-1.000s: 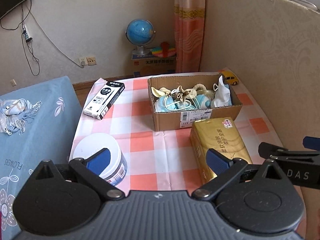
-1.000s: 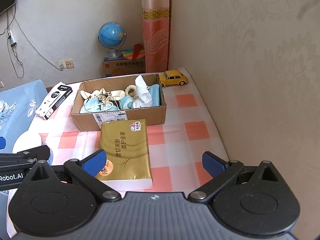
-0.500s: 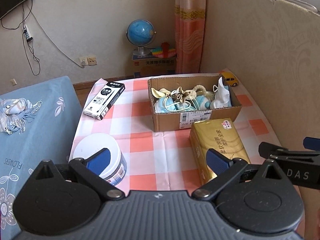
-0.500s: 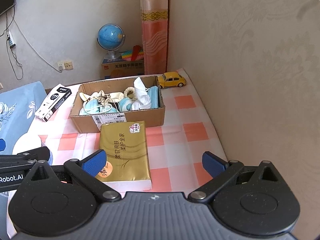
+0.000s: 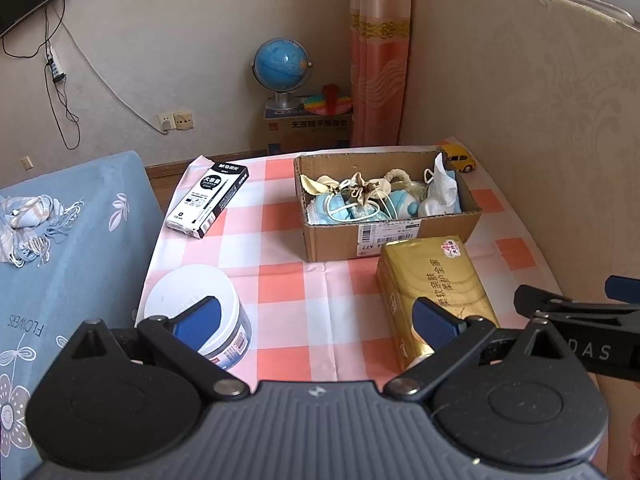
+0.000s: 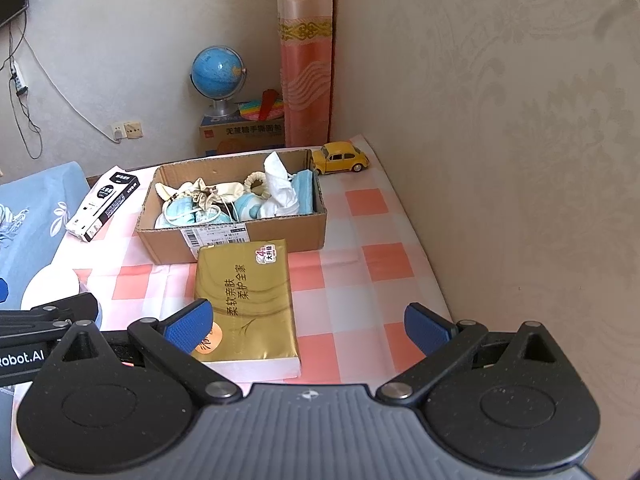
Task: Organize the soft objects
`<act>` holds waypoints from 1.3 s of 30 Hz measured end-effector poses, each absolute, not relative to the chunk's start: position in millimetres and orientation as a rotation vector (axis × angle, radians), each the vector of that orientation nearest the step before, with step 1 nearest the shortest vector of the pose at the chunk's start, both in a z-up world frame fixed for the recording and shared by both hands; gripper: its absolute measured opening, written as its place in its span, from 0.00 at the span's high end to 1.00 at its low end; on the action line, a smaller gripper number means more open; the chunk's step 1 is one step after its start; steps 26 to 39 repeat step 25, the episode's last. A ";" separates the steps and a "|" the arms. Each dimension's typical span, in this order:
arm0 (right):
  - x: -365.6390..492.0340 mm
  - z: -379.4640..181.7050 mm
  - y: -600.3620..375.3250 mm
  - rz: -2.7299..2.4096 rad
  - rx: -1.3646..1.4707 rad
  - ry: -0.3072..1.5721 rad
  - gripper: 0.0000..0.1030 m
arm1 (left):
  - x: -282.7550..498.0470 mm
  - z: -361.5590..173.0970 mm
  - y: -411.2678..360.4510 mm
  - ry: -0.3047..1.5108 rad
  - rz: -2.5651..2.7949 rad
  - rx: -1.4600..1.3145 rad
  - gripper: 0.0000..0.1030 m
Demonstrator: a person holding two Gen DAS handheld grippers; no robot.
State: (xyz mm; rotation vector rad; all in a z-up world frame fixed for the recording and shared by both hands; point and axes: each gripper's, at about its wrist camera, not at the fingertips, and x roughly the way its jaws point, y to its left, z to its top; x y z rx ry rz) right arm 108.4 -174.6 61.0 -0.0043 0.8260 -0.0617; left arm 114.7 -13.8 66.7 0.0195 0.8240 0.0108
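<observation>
Our left gripper (image 5: 316, 318) and right gripper (image 6: 308, 322) hang spread and empty above the surface's (image 6: 344, 300) near edge. The tissue pack (image 6: 244, 296) lies just before the cardboard box (image 6: 240, 236); its soft contents are tangled, hard to separate.

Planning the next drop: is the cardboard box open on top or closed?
Open. The cardboard box has no flaps over its top, and both views look straight in at face masks and a white tissue.

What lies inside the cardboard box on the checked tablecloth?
Inside the cardboard box: blue face masks, a cream drawstring pouch, a scrunchie and white tissue. Anything beneath them is hidden.
</observation>
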 end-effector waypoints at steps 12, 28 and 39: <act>108.3 61.1 -174.7 -0.065 -0.005 0.824 0.00 | 115.0 65.4 -13.4 0.828 0.011 0.010 0.01; 106.4 62.3 -175.0 -0.071 -0.004 0.823 0.00 | 114.2 64.7 -15.5 0.830 0.010 0.006 0.01; 106.4 62.3 -175.0 -0.071 -0.004 0.823 0.00 | 114.2 64.7 -15.5 0.830 0.010 0.006 0.01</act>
